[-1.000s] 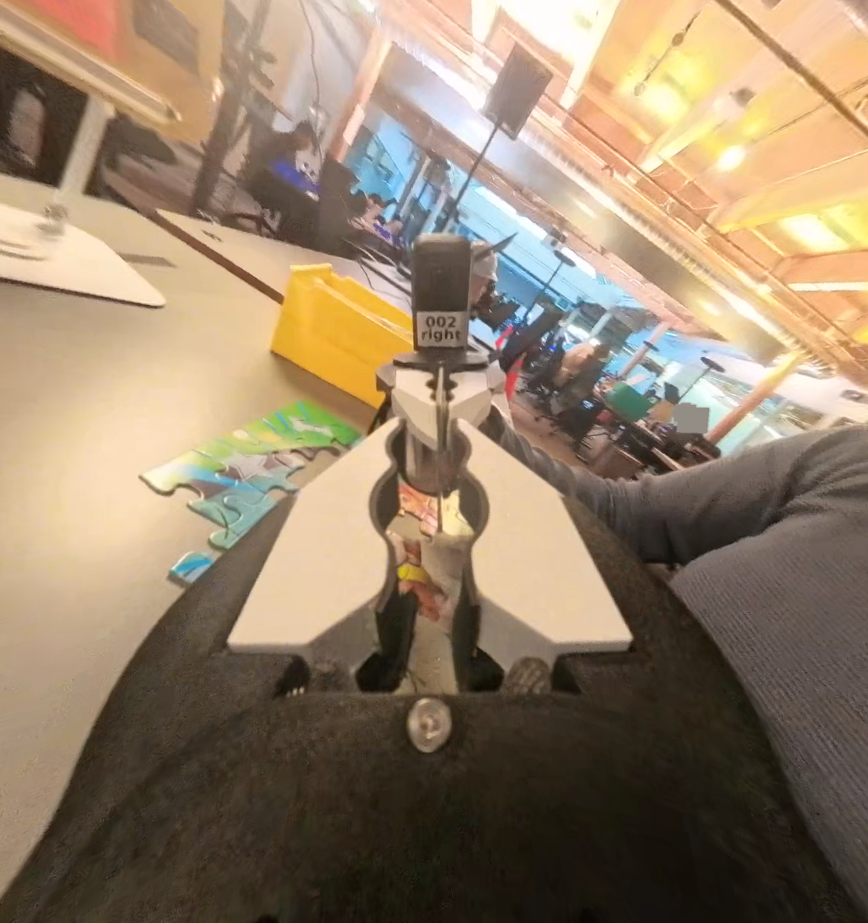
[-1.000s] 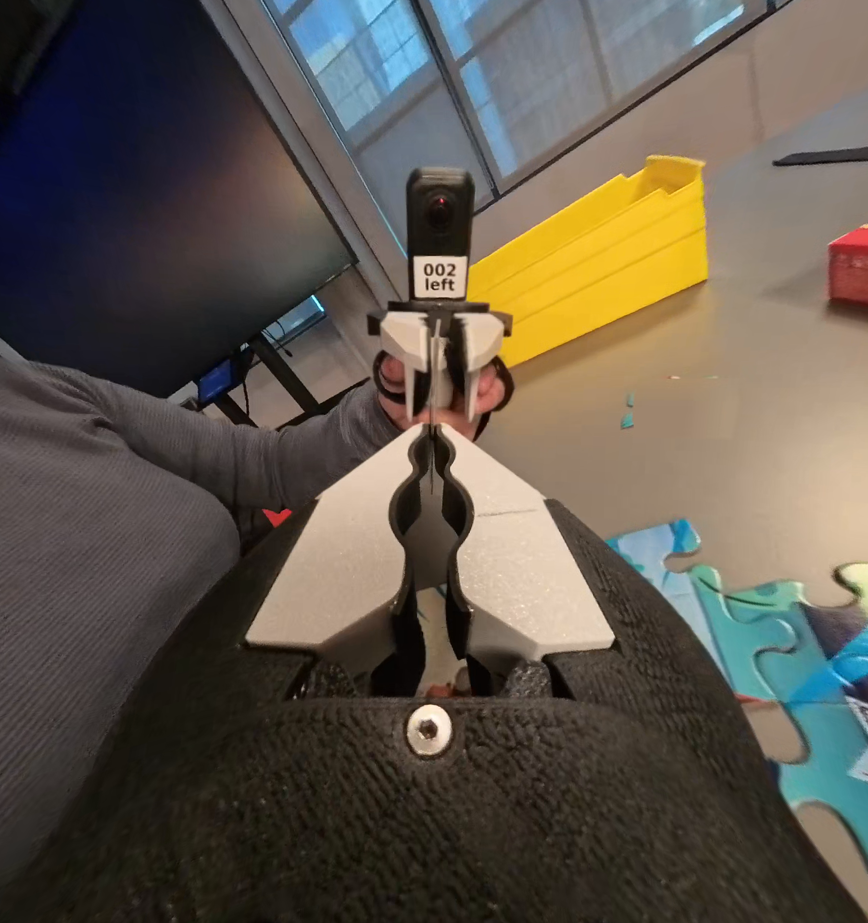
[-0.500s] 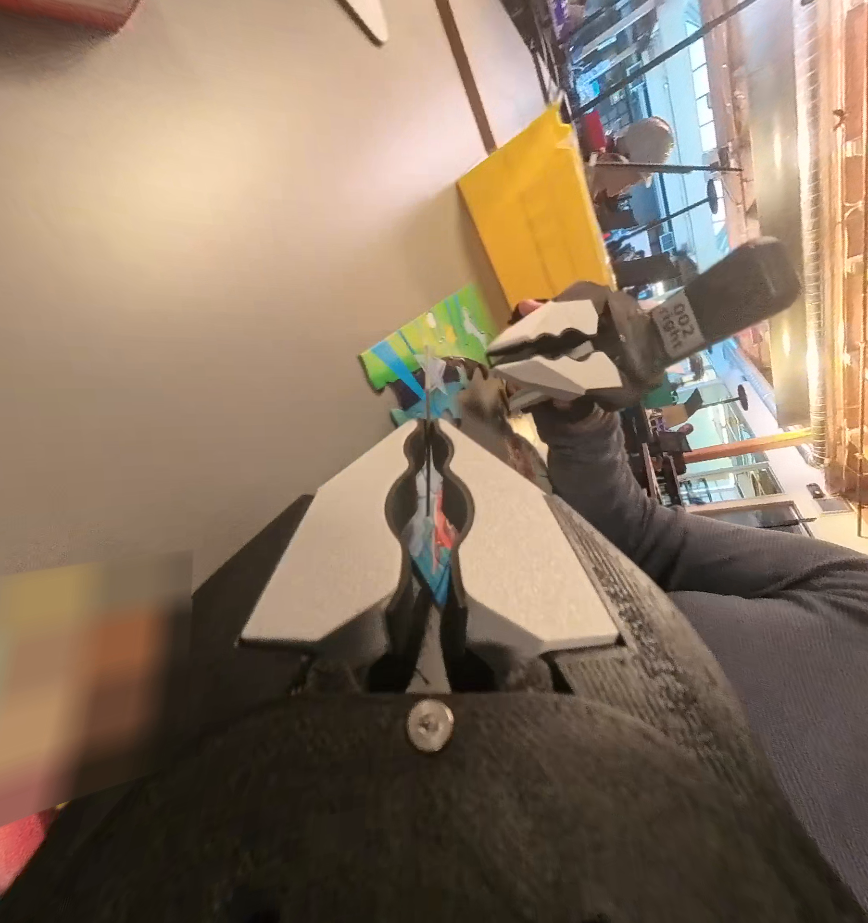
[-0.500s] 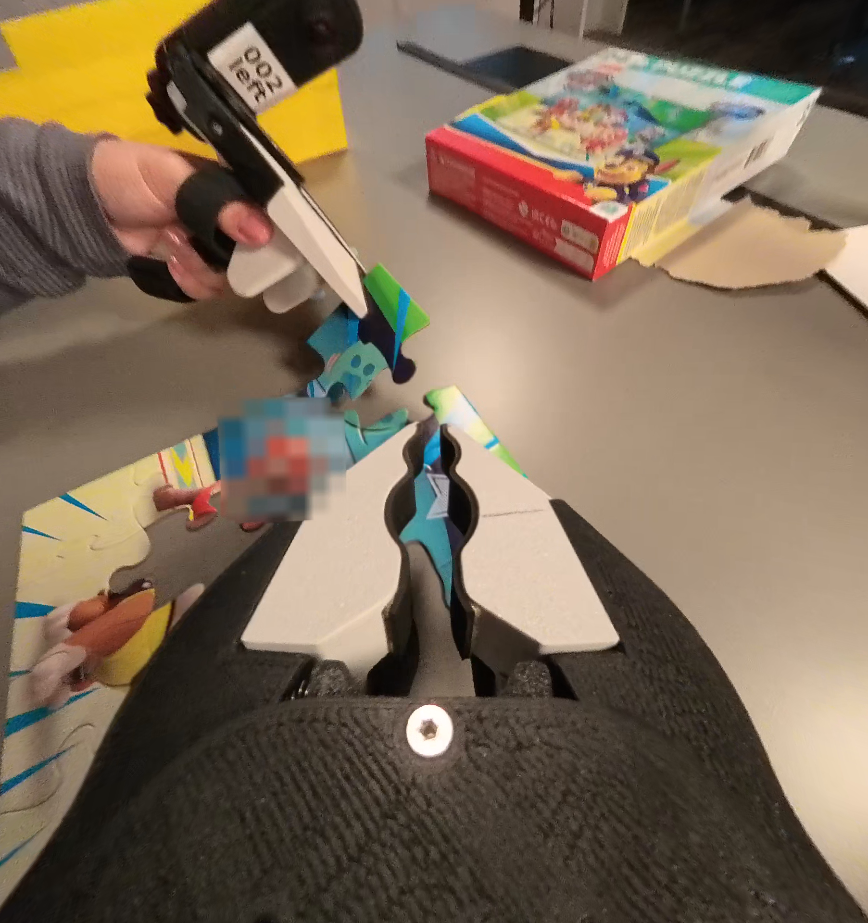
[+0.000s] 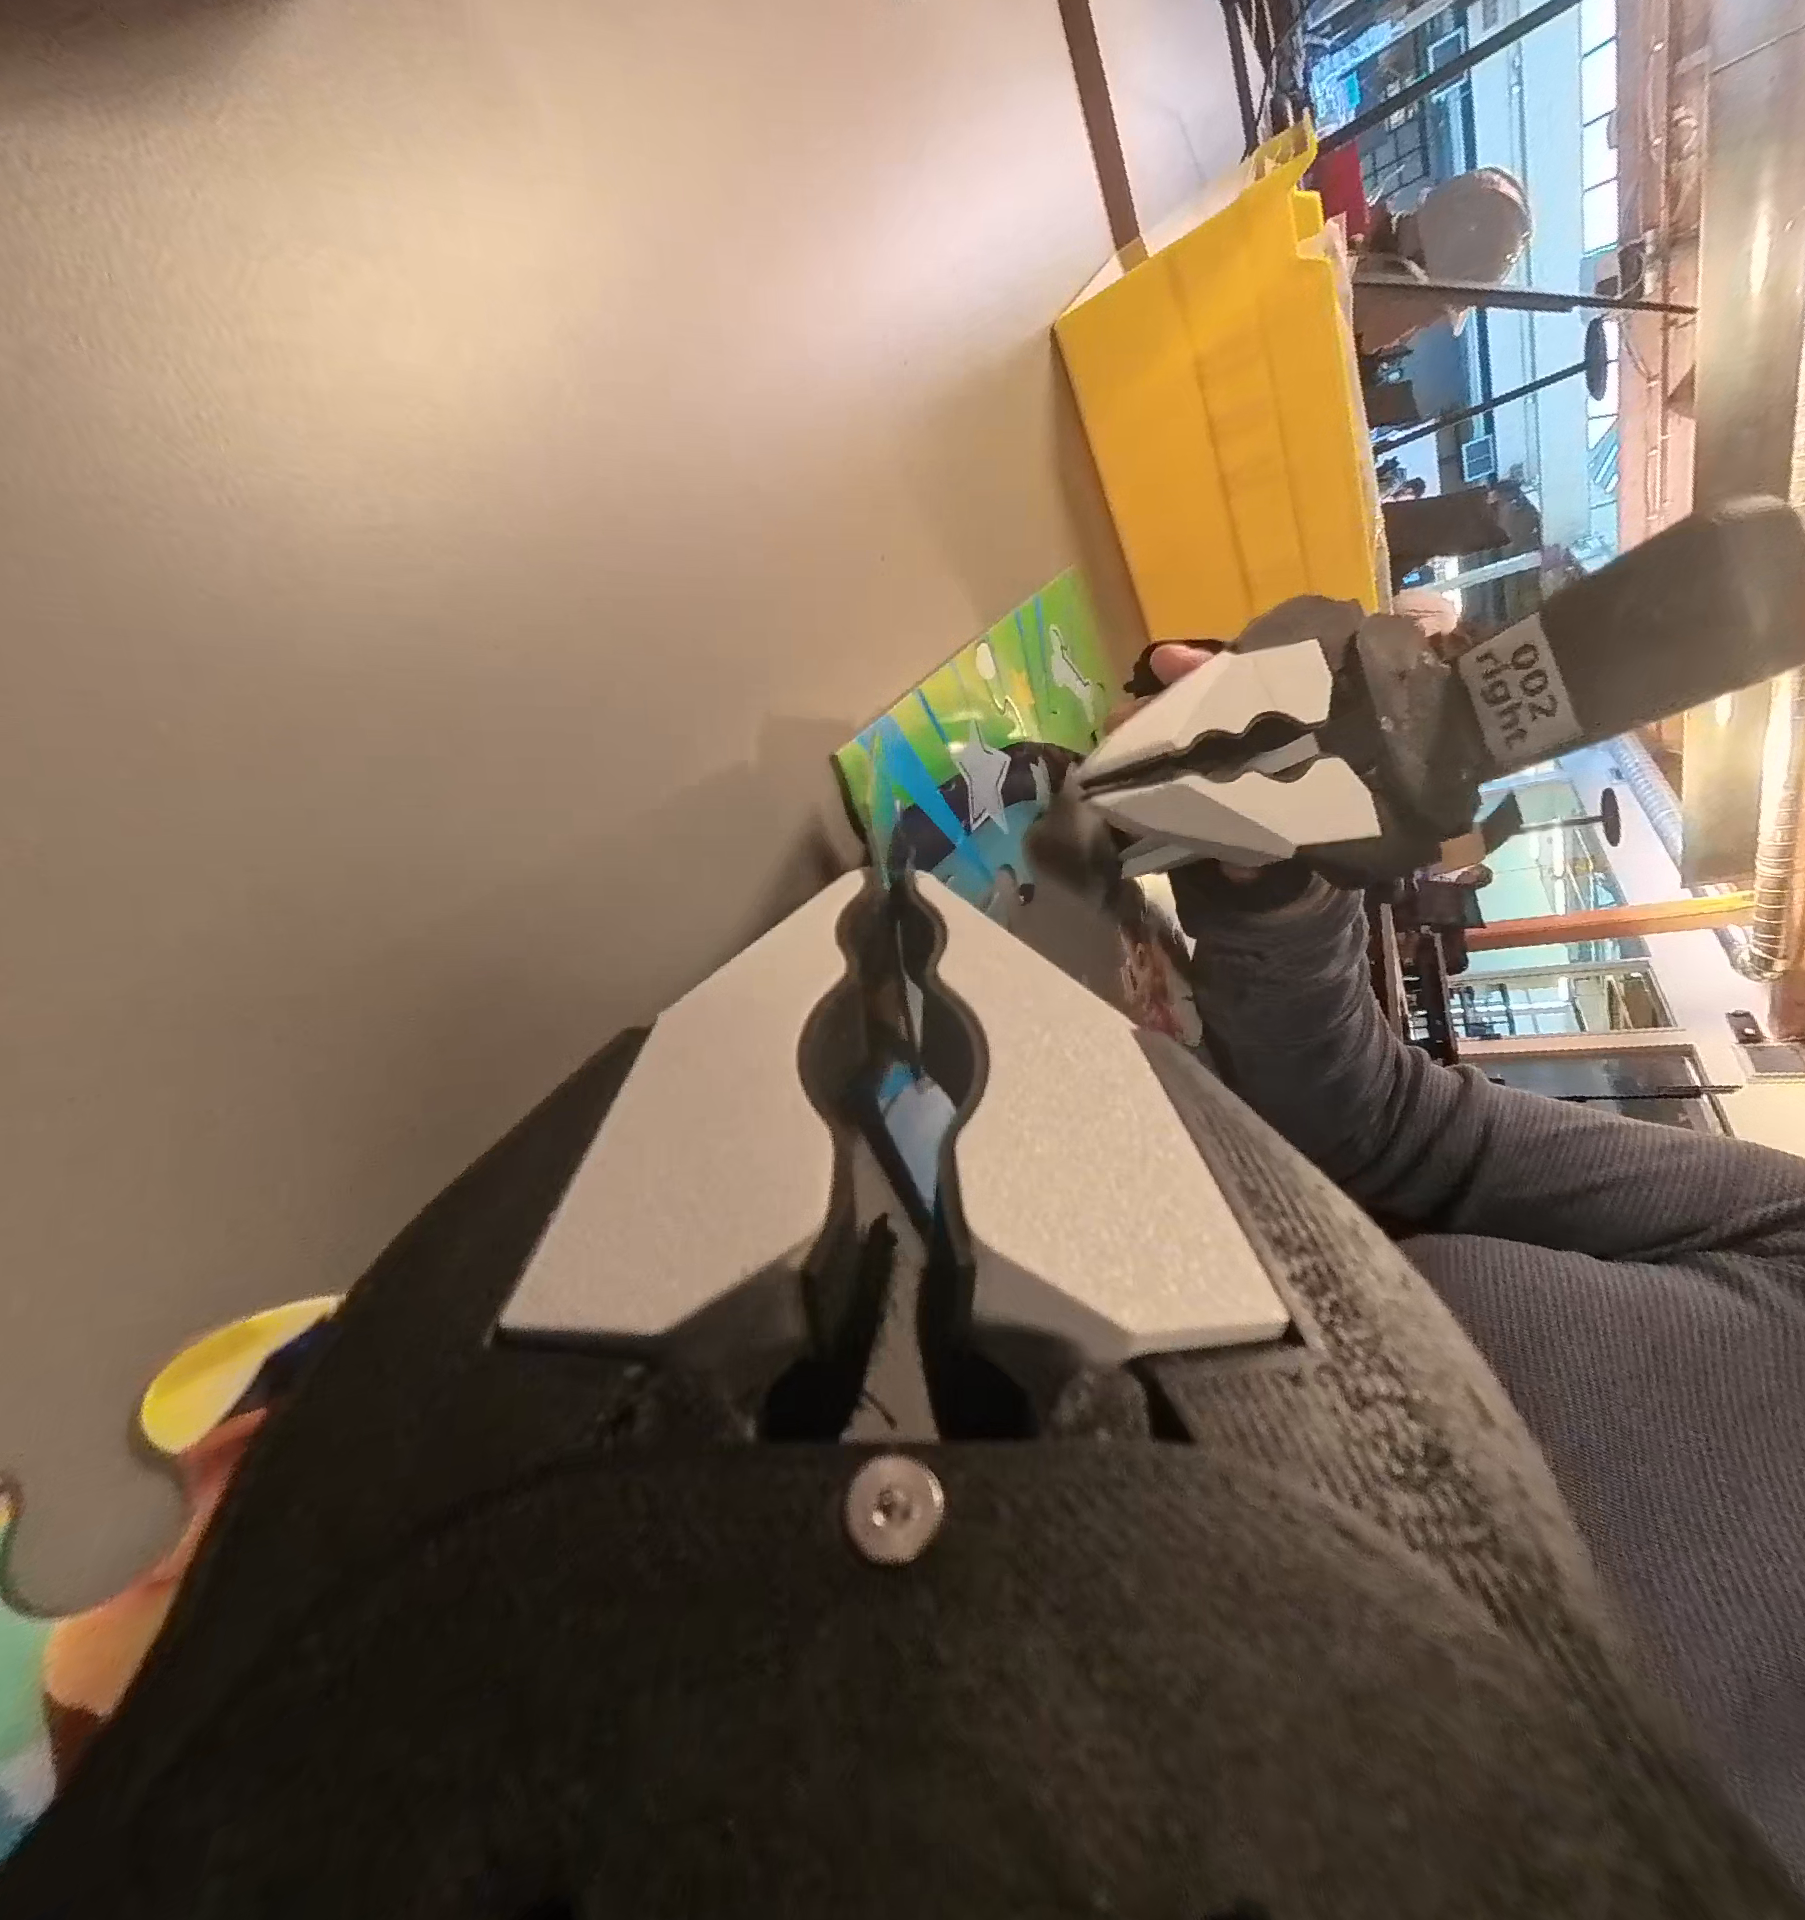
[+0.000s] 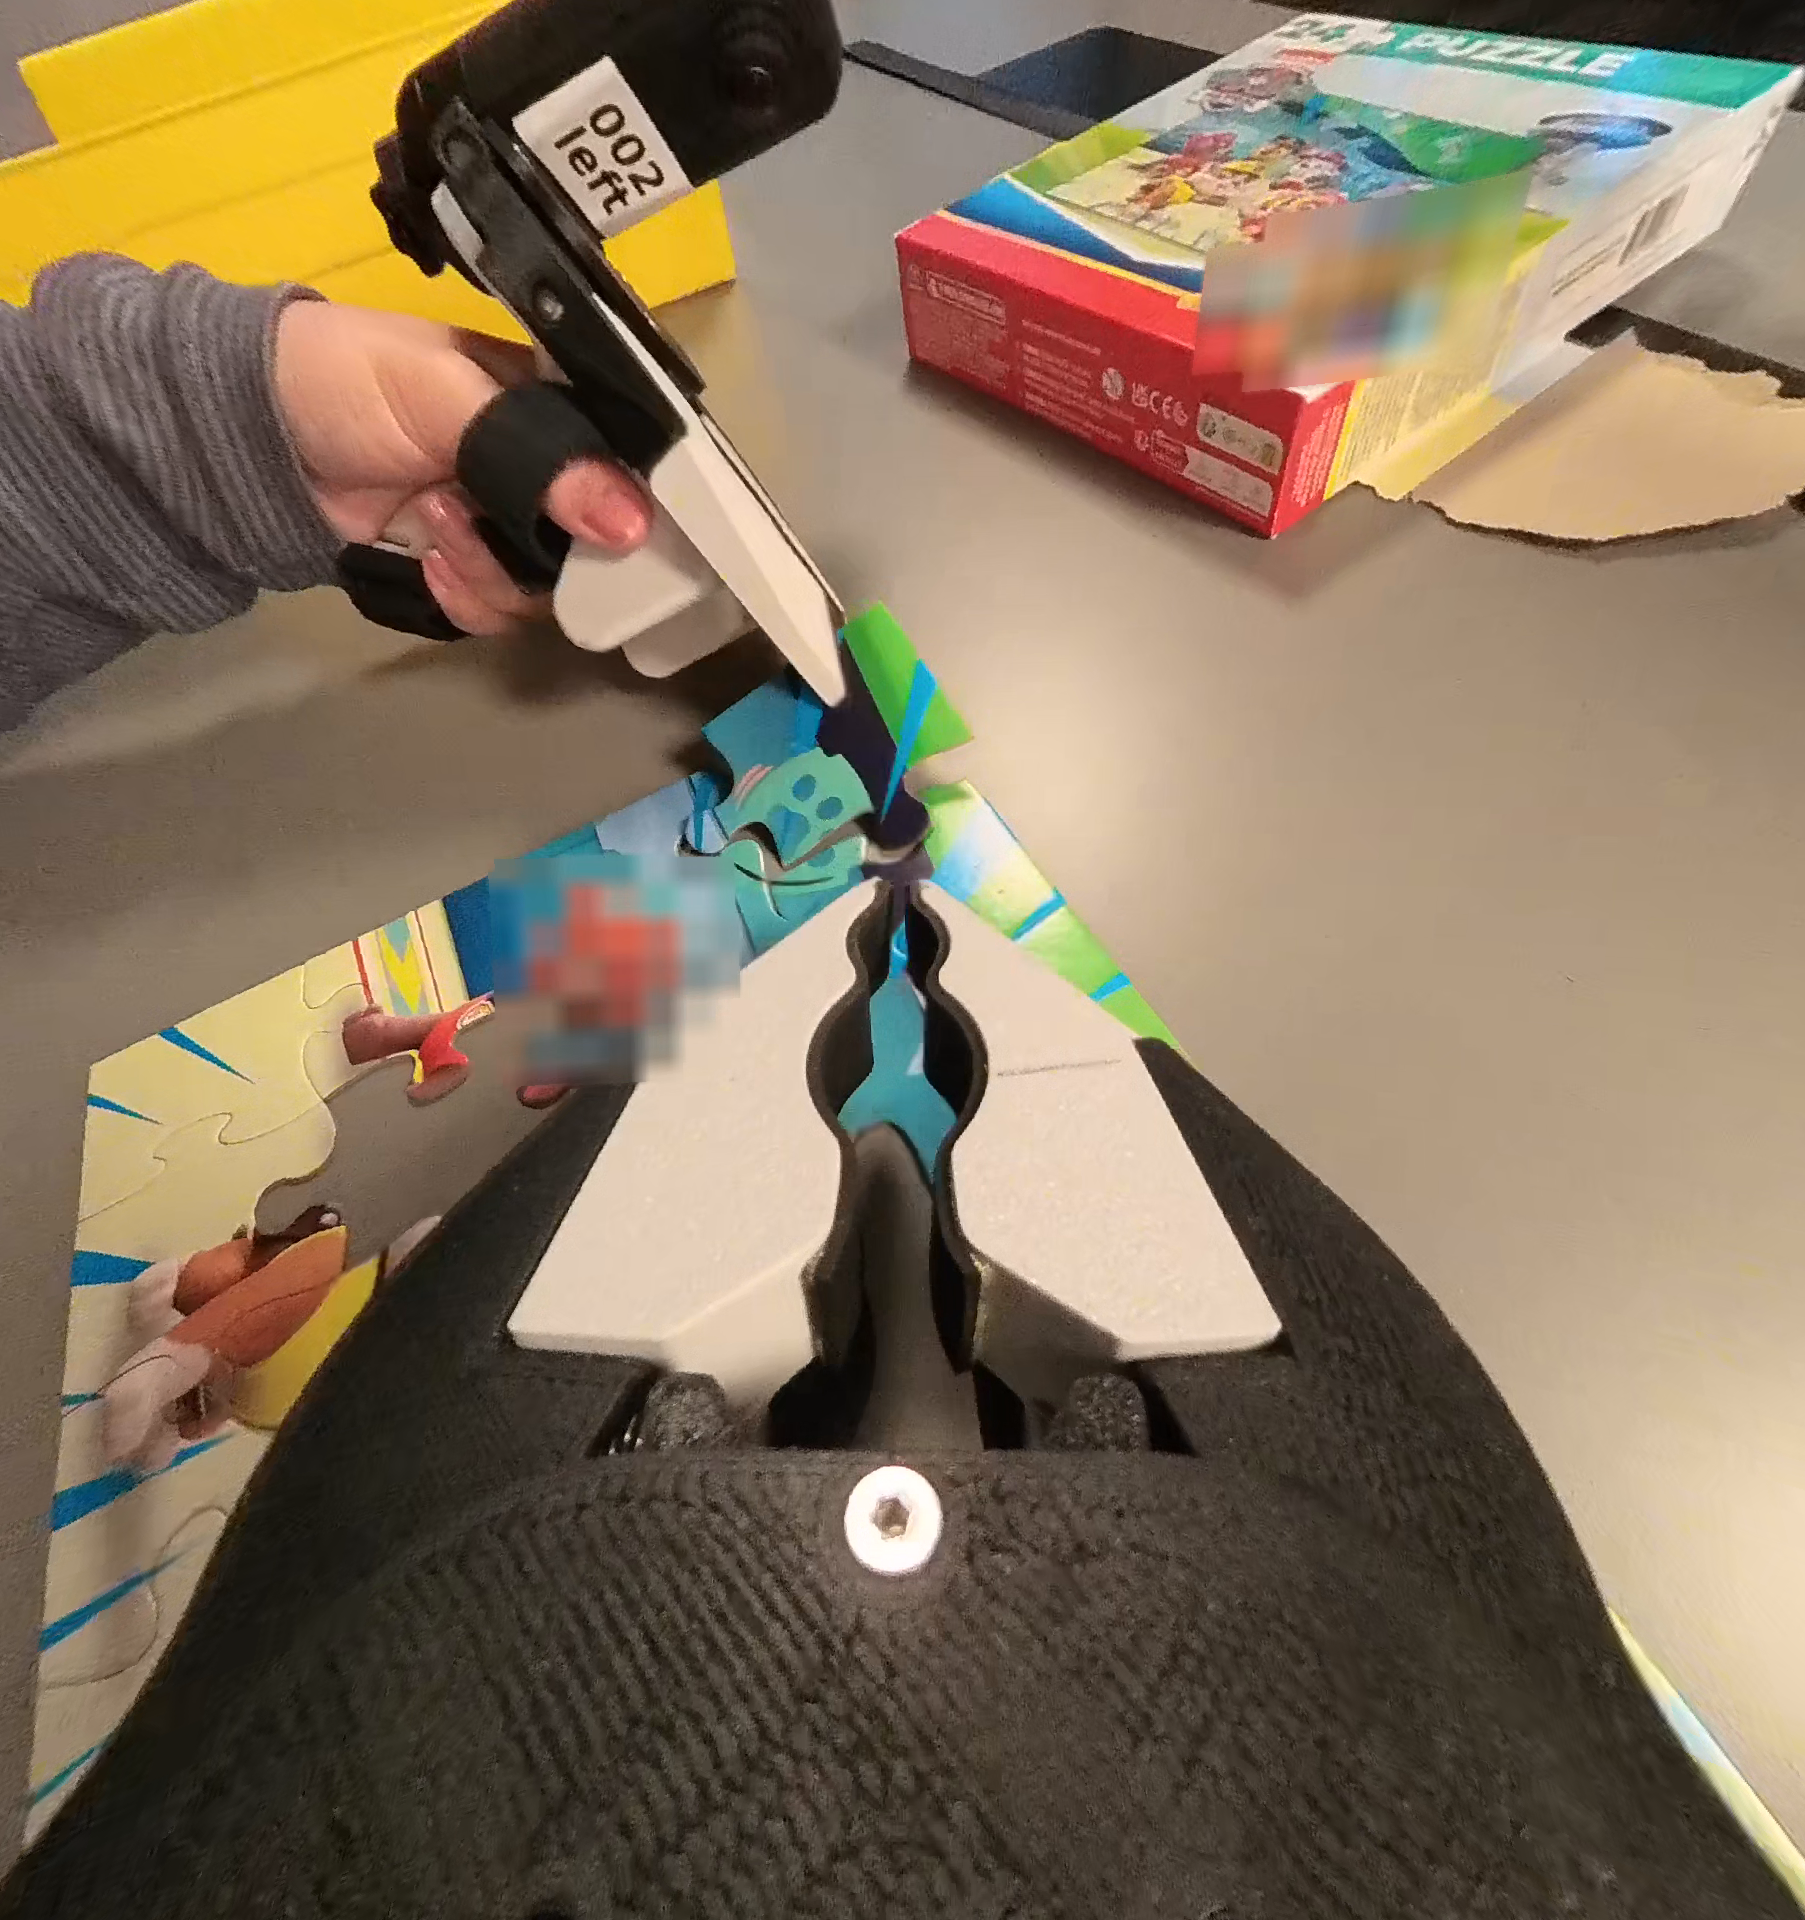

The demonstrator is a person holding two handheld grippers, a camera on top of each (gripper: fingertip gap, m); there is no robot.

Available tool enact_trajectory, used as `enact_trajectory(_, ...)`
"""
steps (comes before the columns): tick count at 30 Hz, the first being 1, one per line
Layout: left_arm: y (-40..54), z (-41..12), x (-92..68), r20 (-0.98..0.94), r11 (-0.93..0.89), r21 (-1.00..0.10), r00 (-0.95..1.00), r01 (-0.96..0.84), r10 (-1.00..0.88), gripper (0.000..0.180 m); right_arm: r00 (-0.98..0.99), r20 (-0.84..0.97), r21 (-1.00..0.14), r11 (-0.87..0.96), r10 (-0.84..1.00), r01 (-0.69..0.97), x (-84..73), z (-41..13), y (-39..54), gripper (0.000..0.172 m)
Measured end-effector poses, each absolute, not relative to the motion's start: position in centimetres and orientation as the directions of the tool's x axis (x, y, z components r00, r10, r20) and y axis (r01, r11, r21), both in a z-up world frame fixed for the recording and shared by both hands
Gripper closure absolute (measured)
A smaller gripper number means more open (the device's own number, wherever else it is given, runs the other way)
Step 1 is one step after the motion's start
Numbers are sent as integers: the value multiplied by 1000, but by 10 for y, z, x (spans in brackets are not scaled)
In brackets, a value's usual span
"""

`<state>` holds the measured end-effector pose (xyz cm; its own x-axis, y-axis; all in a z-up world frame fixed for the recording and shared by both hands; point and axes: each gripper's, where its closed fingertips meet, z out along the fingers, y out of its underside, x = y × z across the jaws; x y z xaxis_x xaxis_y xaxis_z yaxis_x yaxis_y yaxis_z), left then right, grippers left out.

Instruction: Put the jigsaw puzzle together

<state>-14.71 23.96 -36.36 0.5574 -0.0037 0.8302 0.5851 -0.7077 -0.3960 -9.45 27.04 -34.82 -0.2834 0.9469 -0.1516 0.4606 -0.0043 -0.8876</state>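
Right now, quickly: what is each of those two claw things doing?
Left gripper: closed, pinching a puzzle piece by its edge.
Right gripper: closed; whether it grips that piece cannot be told.

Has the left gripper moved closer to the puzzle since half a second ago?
Yes. The left gripper and its piece sit lower, nearer the assembled puzzle.

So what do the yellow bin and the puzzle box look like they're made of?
Yellow bin: probably rigid plastic, with smooth, evenly coloured, moulded stepped walls. Puzzle box: printed cardboard, slightly glossy; its torn flap shows plain brown board.
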Motion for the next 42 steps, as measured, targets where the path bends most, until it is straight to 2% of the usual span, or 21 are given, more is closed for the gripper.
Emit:
enact_trajectory(9,238,-372,-149,769,-708,-438,639,554,24,174,-359,-70,-817,153,931,555,-98,-370,247,172)
enact_trajectory(17,238,-375,-151,665,-735,-484,745,476,44,169,-368,-69,-781,179,927,598,-97,-380,245,172)
enact_trajectory(18,238,-375,-152,640,-729,-503,767,465,48,166,-367,-76,-782,174,927,599,-96,-379,245,172)
enact_trajectory(21,237,-370,-156,540,-712,-565,839,417,62,144,-365,-92,-783,159,926,601,-96,-379,245,172)
enact_trajectory(25,234,-371,-161,353,-731,-619,933,286,65,128,-365,-101,-781,153,925,605,-96,-379,245,172)
enact_trajectory(27,237,-363,-162,281,-700,-678,959,224,35,133,-365,-104,-783,151,925,604,-96,-379,245,172)
enact_trajectory(30,243,-345,-141,290,-644,-751,949,146,-123,154,-364,-109,-783,145,925,605,-96,-379,245,172)
enact_trajectory(32,239,-352,-126,322,-690,-717,924,97,-205,162,-364,-111,-782,145,925,606,-96,-379,245,172)
enact_trajectory(35,234,-378,-131,250,-771,-636,950,15,-187,168,-365,-109,-781,147,925,607,-96,-379,245,172)
enact_trajectory(37,234,-379,-128,246,-764,-645,949,7,-198,178,-364,-111,-781,145,925,607,-96,-379,245,172)
enact_trajectory(42,233,-382,-126,197,-756,-654,958,-31,-210,180,-360,-117,-780,139,925,610,-96,-380,245,172)
